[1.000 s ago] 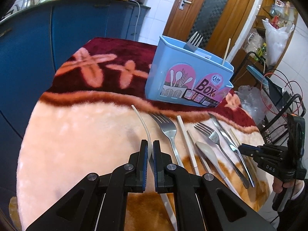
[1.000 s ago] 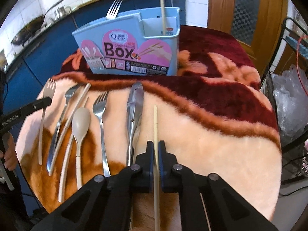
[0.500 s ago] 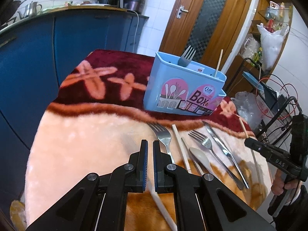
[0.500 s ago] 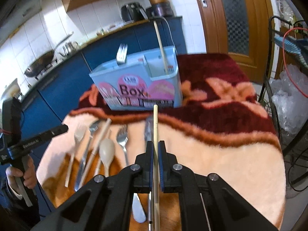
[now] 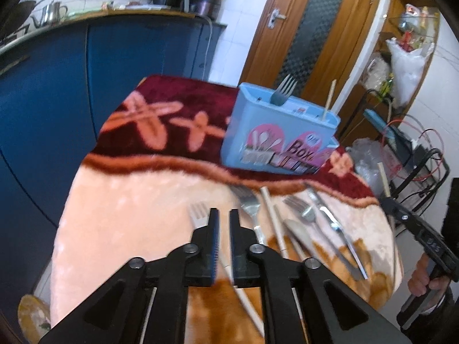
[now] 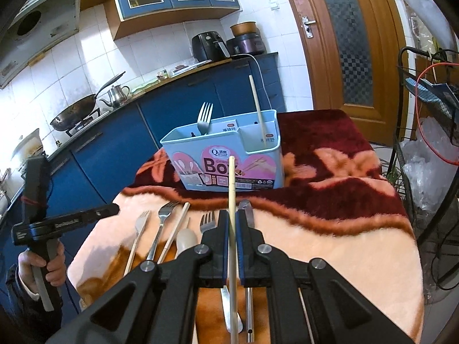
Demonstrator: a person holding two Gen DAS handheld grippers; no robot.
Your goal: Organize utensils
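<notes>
My right gripper point(image 6: 233, 222) is shut on a wooden chopstick point(image 6: 231, 189) and holds it above the table, its tip pointing at the blue utensil box point(image 6: 223, 160). The box holds a fork point(image 6: 204, 119) in the left compartment and a chopstick point(image 6: 257, 111) in the right one. My left gripper point(image 5: 224, 219) is slightly open and empty above a cream plastic fork point(image 5: 198, 215) that lies on the blanket. Several forks, a spoon point(image 5: 298, 230), a knife point(image 5: 330, 218) and a chopstick point(image 5: 271, 215) lie in a row in front of the box point(image 5: 275, 137).
The table wears a peach and maroon blanket point(image 6: 344, 229). Blue kitchen cabinets point(image 5: 57, 100) stand to the left and behind. A wire rack with cables and bags point(image 6: 424, 157) stands at the right. A wooden door point(image 5: 309, 28) is behind the box.
The right gripper has lifted the chopstick off the table and raised it toward the box. The left gripper has risen, let go of the cream fork and opened a little.
</notes>
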